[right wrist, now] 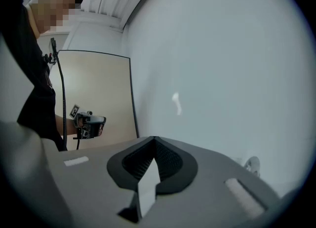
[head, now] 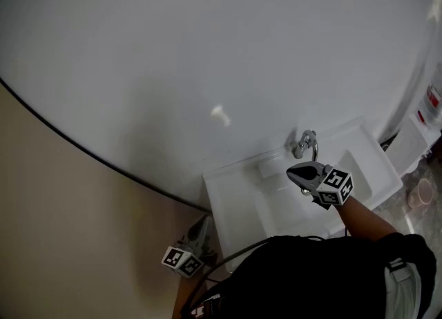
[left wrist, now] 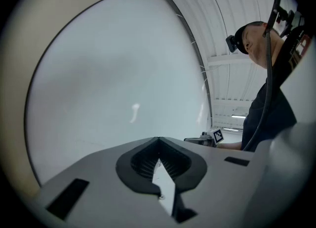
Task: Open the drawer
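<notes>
No drawer shows in any view. My left gripper (head: pixel 202 223) hangs low at the left, beside the beige wall (head: pixel 62 242); its jaws meet at the tips with nothing between them (left wrist: pixel 159 139). My right gripper (head: pixel 295 172) hovers over the white sink (head: pixel 224 193), just in front of the chrome faucet (head: pixel 305 143). It is shut and empty too (right wrist: pixel 154 139). Each gripper view shows the other gripper off to the side, held in the person's hand.
A large pale panel (head: pixel 207 48) with a dark curved edge fills the far side, with a small bright mark (head: pixel 219 114) on it. The faucet (right wrist: pixel 253 164) shows at the right gripper view's lower right. A pink cup (head: pixel 421 193) stands right of the sink.
</notes>
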A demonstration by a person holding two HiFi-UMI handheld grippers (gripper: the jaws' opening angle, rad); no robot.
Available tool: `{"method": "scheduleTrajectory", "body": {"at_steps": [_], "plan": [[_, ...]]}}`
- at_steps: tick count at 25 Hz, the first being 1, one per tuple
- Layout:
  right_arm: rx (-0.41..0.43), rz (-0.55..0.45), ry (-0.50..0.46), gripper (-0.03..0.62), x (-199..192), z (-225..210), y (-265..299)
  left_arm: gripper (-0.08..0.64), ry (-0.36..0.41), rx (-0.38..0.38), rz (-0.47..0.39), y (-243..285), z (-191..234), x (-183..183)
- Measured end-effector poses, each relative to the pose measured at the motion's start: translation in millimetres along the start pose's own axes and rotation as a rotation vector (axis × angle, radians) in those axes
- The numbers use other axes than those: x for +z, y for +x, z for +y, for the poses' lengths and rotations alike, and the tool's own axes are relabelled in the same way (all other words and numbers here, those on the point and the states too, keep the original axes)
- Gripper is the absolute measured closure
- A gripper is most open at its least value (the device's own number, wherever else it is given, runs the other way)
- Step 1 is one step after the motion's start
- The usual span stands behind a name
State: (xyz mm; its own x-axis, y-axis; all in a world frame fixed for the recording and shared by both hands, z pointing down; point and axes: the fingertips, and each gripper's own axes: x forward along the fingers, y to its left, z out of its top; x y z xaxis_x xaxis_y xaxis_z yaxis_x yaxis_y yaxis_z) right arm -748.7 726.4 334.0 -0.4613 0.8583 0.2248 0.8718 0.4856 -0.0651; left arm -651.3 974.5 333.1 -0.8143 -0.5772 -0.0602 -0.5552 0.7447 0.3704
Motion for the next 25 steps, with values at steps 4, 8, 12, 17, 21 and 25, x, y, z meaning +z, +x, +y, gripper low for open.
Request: {"method": "scheduleTrajectory", "body": {"at_steps": [4, 8, 12, 17, 21, 25], "plan": [[-0.13, 0.006, 0.025, 0.594, -10.7, -8.4, -30.4, 0.56, -0.014, -0.1, 0.061, 25.1, -0.9, -9.0], [-0.271, -0.003, 0.057, 0.594, -23.2, -25.4, -85.4, 0.56, -0.029, -0.217, 0.115, 64.7, -24.6, -25.7], [-0.407, -0.032, 0.092, 0.594, -39.0, -34.9, -163.9, 0.56, -0.008, -0.338, 0.178, 103.9, -74.9, -43.1], [-0.562, -0.065, 0.131, 0.594, -72.2, -34.8, -285.5, 0.56, 0.017, -0.479, 0.237, 154.9, -165.7, -78.0], [-0.679, -0.081, 0.168, 0.594, -99.6, -26.8, -403.5, 0.56, 0.02, -0.589, 0.264, 193.7, -255.8, -117.1], [-0.794, -0.094, 0.205, 0.594, -130.3, -12.1, -521.4, 0.56, 0.023, -0.681, 0.29, 226.0, -361.4, -151.0]]}}
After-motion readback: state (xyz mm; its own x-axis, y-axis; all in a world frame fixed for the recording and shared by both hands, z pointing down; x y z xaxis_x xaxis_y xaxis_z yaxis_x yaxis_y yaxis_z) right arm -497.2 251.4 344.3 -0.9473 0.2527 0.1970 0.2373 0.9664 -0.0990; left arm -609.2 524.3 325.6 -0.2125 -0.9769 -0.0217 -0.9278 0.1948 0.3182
